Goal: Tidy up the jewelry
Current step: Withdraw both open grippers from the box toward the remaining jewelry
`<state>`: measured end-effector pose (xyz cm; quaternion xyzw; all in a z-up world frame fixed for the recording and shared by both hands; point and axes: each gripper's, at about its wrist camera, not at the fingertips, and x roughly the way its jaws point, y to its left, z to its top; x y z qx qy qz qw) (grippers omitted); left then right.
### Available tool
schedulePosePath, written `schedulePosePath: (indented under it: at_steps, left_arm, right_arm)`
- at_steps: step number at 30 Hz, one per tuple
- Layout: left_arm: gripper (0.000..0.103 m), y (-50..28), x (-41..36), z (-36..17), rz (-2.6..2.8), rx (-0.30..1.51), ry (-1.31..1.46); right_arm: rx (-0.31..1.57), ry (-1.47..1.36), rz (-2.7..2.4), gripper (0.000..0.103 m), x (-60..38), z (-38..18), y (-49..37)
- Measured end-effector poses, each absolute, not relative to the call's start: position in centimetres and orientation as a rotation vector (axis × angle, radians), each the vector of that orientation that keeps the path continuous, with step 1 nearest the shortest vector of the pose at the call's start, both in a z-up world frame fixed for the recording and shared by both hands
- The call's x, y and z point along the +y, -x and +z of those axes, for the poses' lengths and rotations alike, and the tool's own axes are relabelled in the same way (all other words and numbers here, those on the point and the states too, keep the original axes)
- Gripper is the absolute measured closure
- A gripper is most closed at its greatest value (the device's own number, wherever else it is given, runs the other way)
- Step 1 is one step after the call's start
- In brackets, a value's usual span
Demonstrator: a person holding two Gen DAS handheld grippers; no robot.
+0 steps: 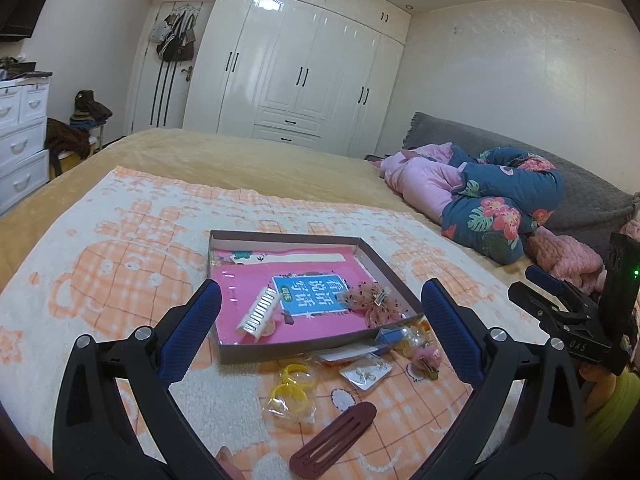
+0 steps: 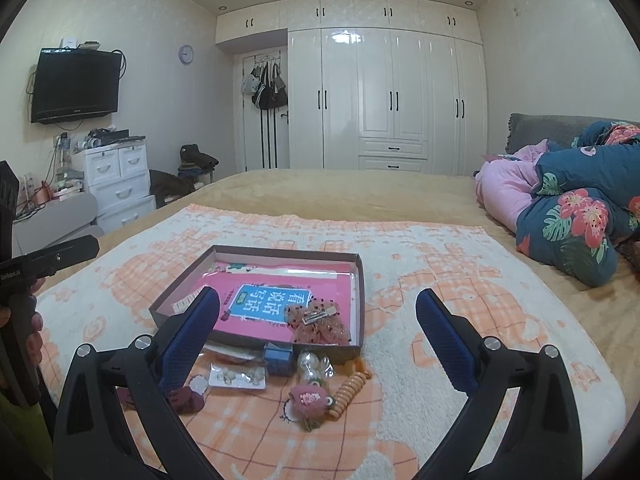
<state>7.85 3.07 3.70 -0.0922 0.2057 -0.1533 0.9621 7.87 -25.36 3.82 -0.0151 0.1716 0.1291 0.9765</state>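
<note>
We held both grippers' fingers apart, gripping nothing. The pink pom-pom clip (image 2: pixel 307 399) lay on the towel (image 2: pixel 440 264) directly ahead of our right gripper (image 2: pixel 318 340), just outside the box (image 2: pixel 362 304).

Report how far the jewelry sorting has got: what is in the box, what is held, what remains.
Done: the white comb clip and the pink bow clip lie in the box. In hand: nothing; the left gripper and right gripper both hover open. Left on the towel: yellow bands, maroon snap clip, earring card, blue cube, orange coil and pink plush clip.
</note>
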Motion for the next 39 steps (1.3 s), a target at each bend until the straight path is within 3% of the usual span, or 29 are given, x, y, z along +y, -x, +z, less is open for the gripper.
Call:
schedulePosePath:
  at_steps: [39]
  left_arm:
    - [0.011,-9.5,-1.9,-4.2,-0.423,0.619,0.109]
  right_arm:
    - [0.51,0.19,0.301,0.007,-24.6,-4.9,-7.4]
